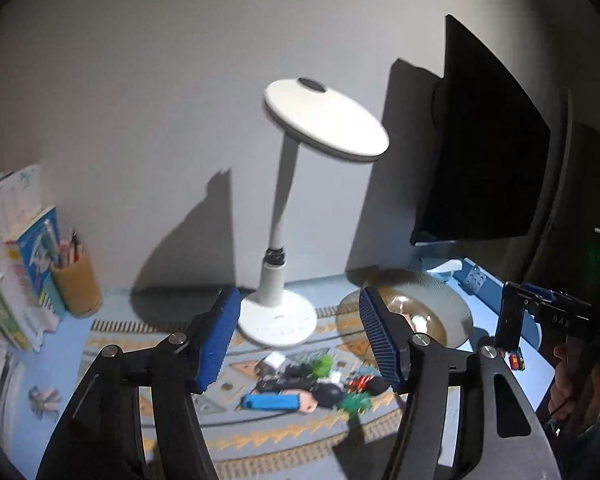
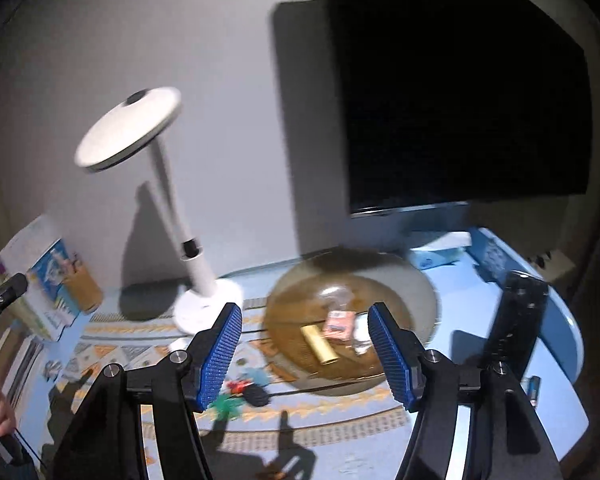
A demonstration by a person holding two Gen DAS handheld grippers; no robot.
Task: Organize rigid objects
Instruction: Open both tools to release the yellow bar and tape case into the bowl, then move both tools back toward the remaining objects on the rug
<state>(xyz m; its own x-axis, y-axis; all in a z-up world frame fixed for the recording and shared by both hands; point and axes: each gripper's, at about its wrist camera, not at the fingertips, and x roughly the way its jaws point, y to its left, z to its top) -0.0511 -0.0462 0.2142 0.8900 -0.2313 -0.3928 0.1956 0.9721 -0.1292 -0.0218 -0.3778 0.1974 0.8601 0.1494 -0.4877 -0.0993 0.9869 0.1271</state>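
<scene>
The small items heaped on the mat (image 1: 300, 384) are too small and blurred to identify singly. The bowl (image 2: 340, 292) smears with motion, its contents indistinct. The monitor (image 2: 460, 80) runs off the frame's top.

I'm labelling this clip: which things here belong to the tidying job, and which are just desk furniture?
Job:
pile of small objects
amber glass plate holding a gold tube

Just there:
white desk lamp
monitor
pencil cup
books

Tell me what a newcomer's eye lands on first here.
The white desk lamp stands tall mid-desk against the wall, with the black monitor looming to its right. Below, small toys and gadgets lie heaped on the patterned mat, beside an amber glass plate holding a few items.
</scene>
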